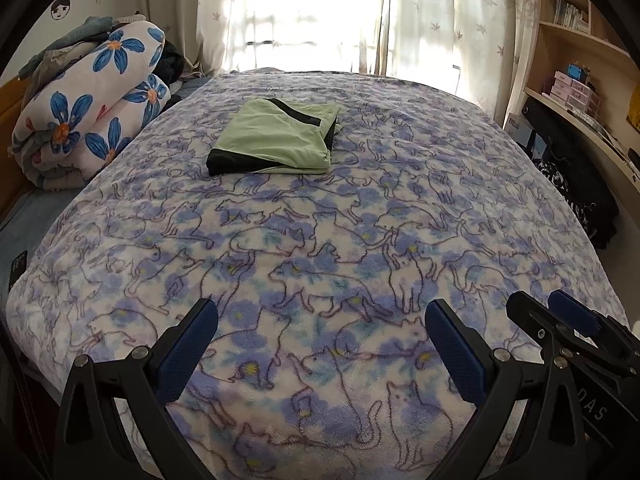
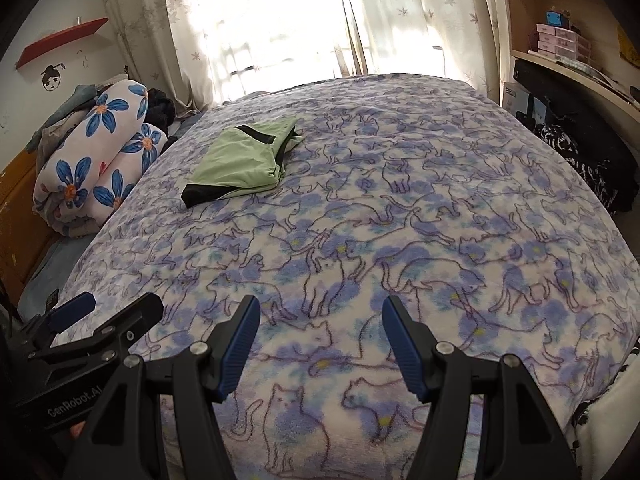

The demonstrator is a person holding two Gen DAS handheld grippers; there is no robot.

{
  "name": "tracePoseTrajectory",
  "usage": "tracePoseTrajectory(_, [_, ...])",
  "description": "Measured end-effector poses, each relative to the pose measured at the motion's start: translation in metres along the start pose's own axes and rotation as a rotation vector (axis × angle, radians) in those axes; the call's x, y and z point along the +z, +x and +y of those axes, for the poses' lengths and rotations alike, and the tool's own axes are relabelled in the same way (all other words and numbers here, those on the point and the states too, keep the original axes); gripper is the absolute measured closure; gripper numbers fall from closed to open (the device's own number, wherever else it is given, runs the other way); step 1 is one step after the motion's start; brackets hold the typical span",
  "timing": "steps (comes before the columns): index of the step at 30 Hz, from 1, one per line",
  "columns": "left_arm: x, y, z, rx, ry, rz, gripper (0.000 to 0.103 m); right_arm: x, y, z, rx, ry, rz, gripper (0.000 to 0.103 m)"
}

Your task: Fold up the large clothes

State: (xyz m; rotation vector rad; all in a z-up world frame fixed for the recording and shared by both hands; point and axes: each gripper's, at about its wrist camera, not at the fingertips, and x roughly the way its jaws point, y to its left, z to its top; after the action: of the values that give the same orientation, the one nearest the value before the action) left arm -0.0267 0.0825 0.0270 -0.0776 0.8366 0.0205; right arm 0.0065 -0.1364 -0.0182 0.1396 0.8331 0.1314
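We see the folded pale-green garment with black trim (image 1: 276,138) lying far up the cat-print fleece bed cover (image 1: 320,248), its underside hidden, while both the left hand-held gripper (image 1: 320,344) and right hand-held gripper (image 2: 320,344) gape apart, empty.

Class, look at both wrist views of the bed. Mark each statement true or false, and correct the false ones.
1. The green garment lies folded on the blanket. True.
2. The left tool grips the garment. False: it is open and empty, well short of the garment.
3. The right tool is open. True.
4. A flowered quilt lies rolled to the left of the garment. True.
5. The curtains are dark and block the daylight. False: they are pale and daylight glows through.
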Motion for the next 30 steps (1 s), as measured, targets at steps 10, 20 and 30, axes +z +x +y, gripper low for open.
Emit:
tracePoseTrajectory(10, [-0.002, 0.002, -0.001, 0.008, 0.0, 0.014, 0.001, -0.002, 0.002, -0.002, -0.009, 0.003, 0.008, 0.039])
tracePoseTrajectory(20, [-0.002, 0.01, 0.001, 0.012, 0.002, 0.041, 0.001, -0.005, 0.008, -0.005, -0.022, -0.002, 0.025, 0.039])
tracePoseTrajectory(30, [-0.002, 0.013, 0.0, 0.006, 0.0, 0.05, 0.001, -0.004, 0.009, -0.007, -0.02, -0.003, 0.026, 0.039])
